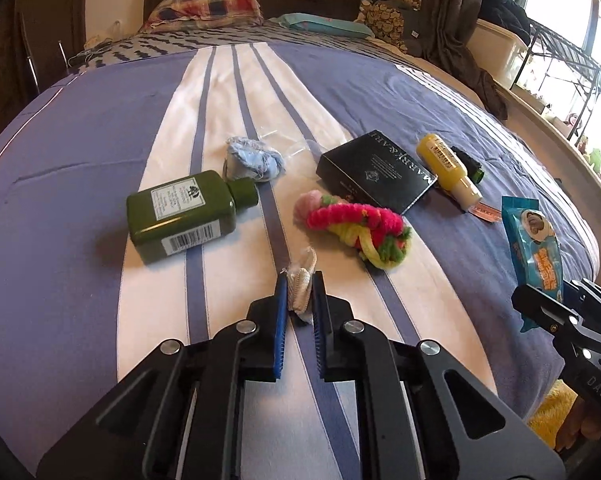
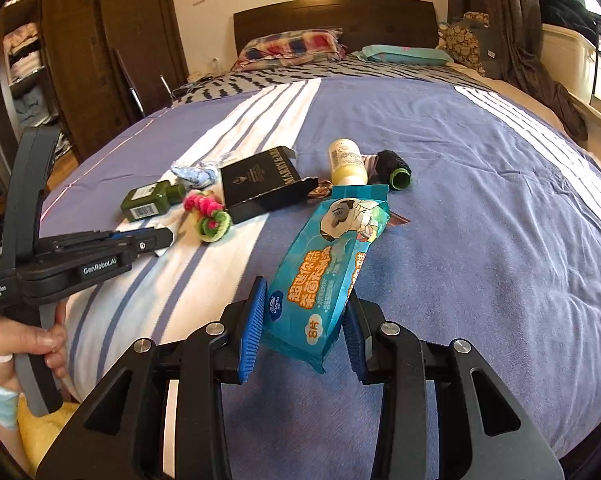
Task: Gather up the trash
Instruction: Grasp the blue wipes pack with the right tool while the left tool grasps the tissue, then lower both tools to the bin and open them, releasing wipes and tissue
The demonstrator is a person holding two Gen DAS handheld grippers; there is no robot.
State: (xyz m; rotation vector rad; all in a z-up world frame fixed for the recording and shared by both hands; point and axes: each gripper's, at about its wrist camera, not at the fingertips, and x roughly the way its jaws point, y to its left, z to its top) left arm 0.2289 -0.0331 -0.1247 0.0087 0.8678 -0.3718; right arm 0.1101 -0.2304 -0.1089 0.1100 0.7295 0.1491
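Observation:
My left gripper (image 1: 300, 292) is shut on a small white crumpled scrap (image 1: 302, 282) just above the bedspread. My right gripper (image 2: 306, 312) is shut on a blue wet-wipe packet (image 2: 328, 256), which also shows in the left wrist view (image 1: 534, 240), held over the bed's near edge. On the bed lie a green bottle (image 1: 184, 212), a pink and yellow fuzzy toy (image 1: 360, 228), a black box (image 1: 376, 172), a yellow bottle (image 1: 446, 168), a light blue crumpled rag (image 1: 252, 160) and a clear plastic wrapper (image 1: 288, 144). A black and green item (image 2: 394, 170) lies by the yellow bottle.
The bed has a purple and white striped cover (image 1: 100, 140) with pillows (image 1: 204, 10) at the headboard. A wardrobe (image 2: 72, 48) stands left of the bed. A window sill with a metal rack (image 1: 560, 68) runs along the right. A yellow cloth (image 2: 40, 428) lies below the near edge.

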